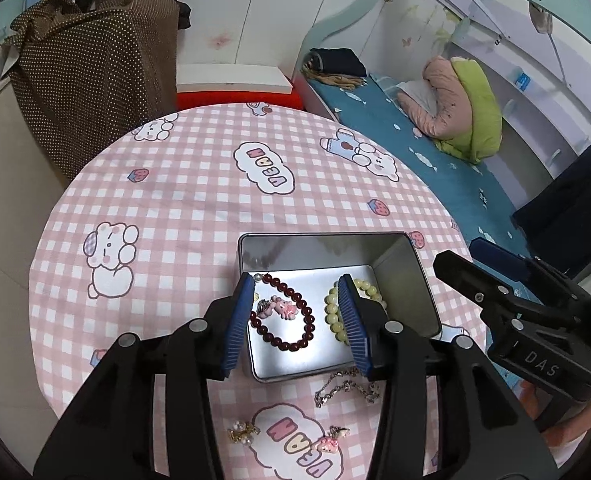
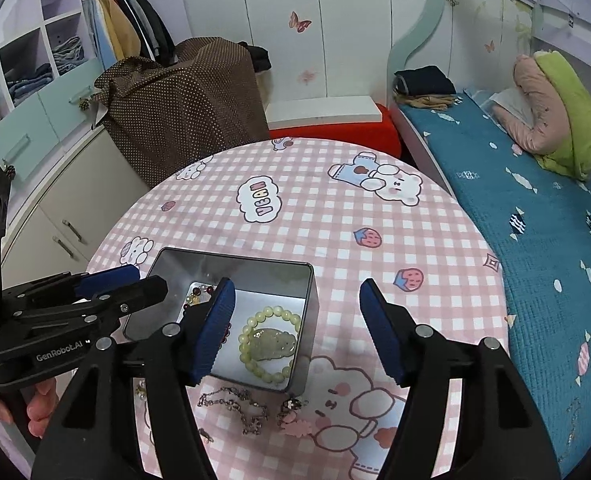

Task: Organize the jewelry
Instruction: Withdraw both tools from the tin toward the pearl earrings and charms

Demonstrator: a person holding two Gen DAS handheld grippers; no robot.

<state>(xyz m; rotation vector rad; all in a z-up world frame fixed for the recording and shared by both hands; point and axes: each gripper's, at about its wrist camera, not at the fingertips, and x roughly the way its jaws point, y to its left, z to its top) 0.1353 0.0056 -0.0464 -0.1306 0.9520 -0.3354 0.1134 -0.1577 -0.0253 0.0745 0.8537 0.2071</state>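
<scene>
Silver tin point(image 1: 395, 280) near-centre on checked table point(image 1: 175, 208), holding red bead bracelet point(image 1: 283, 316), pink charm point(image 1: 283, 308), pale green bracelet point(image 2: 265, 344). Outside, near edge: chain point(image 1: 347, 388), two small charms point(image 1: 243, 432). Left gripper point(image 1: 295, 320) and right gripper point(image 2: 295, 328) both released, empty, over tin. Risk: thin chain slipping through pads or snagging tin rim.

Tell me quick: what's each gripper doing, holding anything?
Left gripper: open, holding nothing, poised over the tin.
Right gripper: open, holding nothing, above the tin's near right corner.
</scene>
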